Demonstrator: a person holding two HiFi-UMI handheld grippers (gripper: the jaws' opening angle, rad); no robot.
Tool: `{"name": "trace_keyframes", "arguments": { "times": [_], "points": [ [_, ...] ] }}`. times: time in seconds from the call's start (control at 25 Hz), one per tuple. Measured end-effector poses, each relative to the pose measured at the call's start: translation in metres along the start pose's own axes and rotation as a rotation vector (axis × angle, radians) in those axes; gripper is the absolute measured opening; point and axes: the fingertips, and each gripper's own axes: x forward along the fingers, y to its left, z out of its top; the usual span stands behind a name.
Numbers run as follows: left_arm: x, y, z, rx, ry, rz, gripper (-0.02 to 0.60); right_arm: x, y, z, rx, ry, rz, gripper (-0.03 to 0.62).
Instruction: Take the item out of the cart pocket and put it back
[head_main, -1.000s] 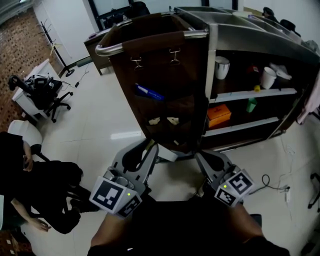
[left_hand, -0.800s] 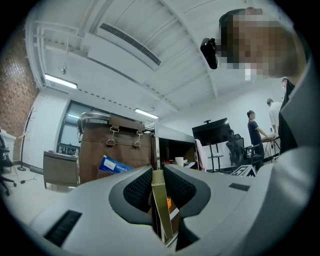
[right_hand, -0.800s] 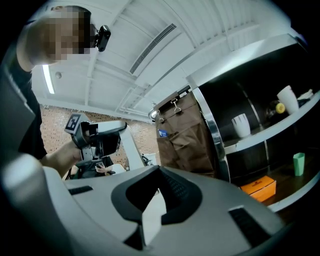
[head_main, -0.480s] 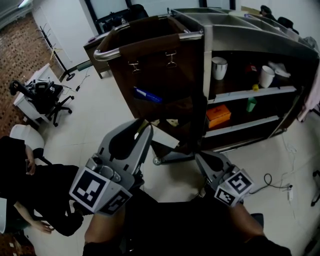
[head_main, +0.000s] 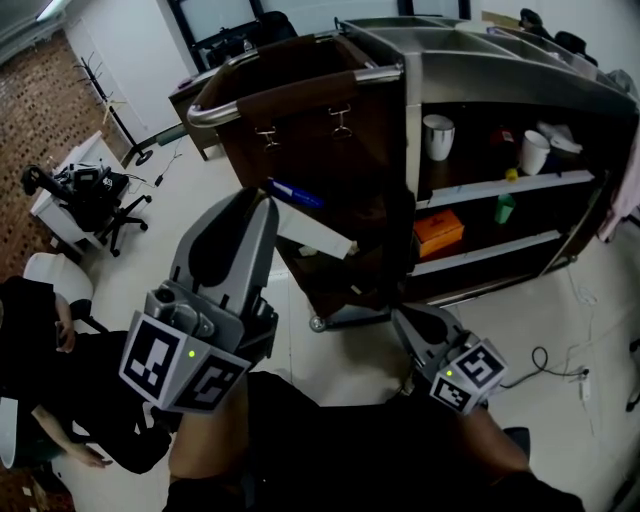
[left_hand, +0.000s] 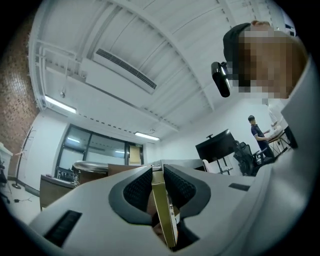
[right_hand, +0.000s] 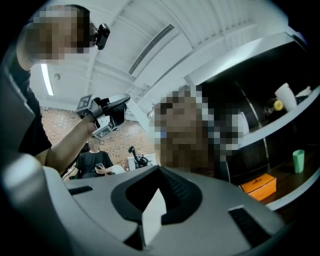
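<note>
Left gripper (head_main: 268, 206): raised high on the person's left, marker cube with black-and-white squares nearest the camera, jaws pointing up and away towards the cart (head_main: 330, 140). In the left gripper view the two dark ribbed pads (left_hand: 137, 187) are clamped on a thin flat item (left_hand: 164, 210), seen edge-on with a gold-coloured rim.

Item, head view: a flat white box or card, one end in the left jaws, the other reaching right and slightly down. It is out of the pocket and in the air in front of the cart's brown fabric panel, just under a blue object (head_main: 295, 192) that sits in an upper pocket. Contact with the fabric: cannot tell. No print on the item is legible in either view.

Right gripper (head_main: 405, 318): low, near the foot of the cart, well apart from the item. In the right gripper view its tips meet in a point and nothing is gripped; a pale wedge below the tips is unidentified.

Cart: metal handle rail (head_main: 290, 95) across the top of the panel, two metal clips (head_main: 268, 133) under it. Open shelves to the right:
- white mug (head_main: 437, 135), upper shelf
- second white mug (head_main: 535, 152), upper shelf, further right
- orange box (head_main: 438, 230), middle shelf; dark mark on its face too small to read
- green cup (head_main: 503, 210), middle shelf

Background: seated person (head_main: 60, 400) in dark clothes at lower left, office chair (head_main: 105, 205) behind
</note>
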Motion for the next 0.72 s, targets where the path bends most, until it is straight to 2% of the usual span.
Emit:
{"name": "trace_keyframes", "arguments": {
  "times": [0.12,0.2,0.4,0.52,0.64,0.72],
  "points": [
    [0.001,0.01,0.01,-0.003,-0.09,0.05,0.069,0.0,0.001,-0.002,0.004,0.005,0.002,0.018],
    [0.004,0.014,0.01,-0.017,-0.117,0.067,0.067,0.0,0.0,-0.003,0.005,0.006,0.001,0.018],
    [0.019,0.012,-0.01,-0.036,-0.072,0.062,0.067,-0.005,-0.004,-0.004,0.011,0.003,-0.009,0.018],
    [0.032,0.014,-0.015,-0.048,-0.076,0.068,0.066,-0.007,-0.006,-0.005,0.015,0.004,-0.013,0.018],
    [0.044,0.016,-0.007,-0.065,-0.131,0.061,0.066,-0.008,-0.006,-0.006,0.004,-0.002,-0.011,0.018],
    [0.047,0.017,0.005,-0.047,-0.199,0.073,0.066,-0.009,-0.008,-0.005,0.003,-0.013,-0.015,0.018]
  ]
}}
